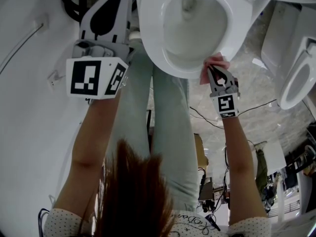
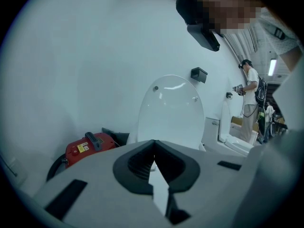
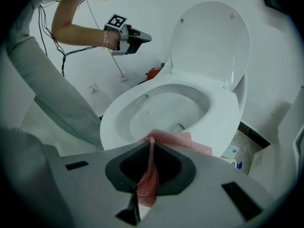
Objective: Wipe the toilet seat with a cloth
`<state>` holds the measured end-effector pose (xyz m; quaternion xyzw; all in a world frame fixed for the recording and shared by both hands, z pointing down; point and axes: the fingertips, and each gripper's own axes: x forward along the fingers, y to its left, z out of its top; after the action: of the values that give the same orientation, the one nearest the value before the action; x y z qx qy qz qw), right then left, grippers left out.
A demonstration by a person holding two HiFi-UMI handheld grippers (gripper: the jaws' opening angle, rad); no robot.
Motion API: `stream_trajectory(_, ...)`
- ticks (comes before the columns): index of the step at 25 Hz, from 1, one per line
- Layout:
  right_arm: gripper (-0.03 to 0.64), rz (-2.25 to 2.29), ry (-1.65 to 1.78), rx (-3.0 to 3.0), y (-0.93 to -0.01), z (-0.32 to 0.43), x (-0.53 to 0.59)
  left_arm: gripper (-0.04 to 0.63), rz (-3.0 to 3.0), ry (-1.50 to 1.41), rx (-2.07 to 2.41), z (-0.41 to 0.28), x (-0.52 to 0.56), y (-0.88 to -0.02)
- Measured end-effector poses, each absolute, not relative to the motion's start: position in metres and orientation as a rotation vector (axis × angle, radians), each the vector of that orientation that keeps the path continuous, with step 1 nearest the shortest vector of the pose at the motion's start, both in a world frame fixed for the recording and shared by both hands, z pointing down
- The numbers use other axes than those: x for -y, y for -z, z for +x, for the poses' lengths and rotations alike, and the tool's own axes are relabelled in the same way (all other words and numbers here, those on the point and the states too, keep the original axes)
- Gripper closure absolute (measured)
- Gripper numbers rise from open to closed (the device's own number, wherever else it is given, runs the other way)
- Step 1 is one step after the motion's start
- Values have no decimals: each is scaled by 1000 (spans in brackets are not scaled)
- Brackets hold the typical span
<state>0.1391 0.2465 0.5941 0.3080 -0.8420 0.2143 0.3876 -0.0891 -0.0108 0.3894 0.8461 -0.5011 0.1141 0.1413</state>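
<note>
Pinches a pink mesh cloth point(image 3: 176, 140) between the jaws of the right hand-held gripper point(image 3: 151, 144), right forearm reaching down, cloth pressed on the near front rim of the white oval plastic toilet seat point(image 3: 224, 122), long axis straight ahead toward the raised white lid point(image 3: 211, 37). Holds the left hand-held gripper point(image 2: 153, 148), jaws together on nothing, well apart at the seat's left.

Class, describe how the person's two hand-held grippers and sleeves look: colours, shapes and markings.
The left hand-held gripper and right hand-held gripper have pale grey bodies and black padded jaws around a teardrop-shaped opening. Each carries a white cube with black square markers. The person wears short white sleeves with small dark dots.
</note>
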Motion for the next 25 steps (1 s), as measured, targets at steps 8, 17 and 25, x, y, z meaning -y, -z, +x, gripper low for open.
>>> stream_trajectory(8,581,758,-569,2135,-595,119,-260,592,2432,-339,1450,-95,9,-393)
stream_trajectory(17,583,723,-611,2149,-598,72,-270,591,2423,-336,1447,-106,9,-395)
stream_trajectory(25,583,763,-663,2134,-596,42,-276,592,2422,-355,1444,-124,8,-396)
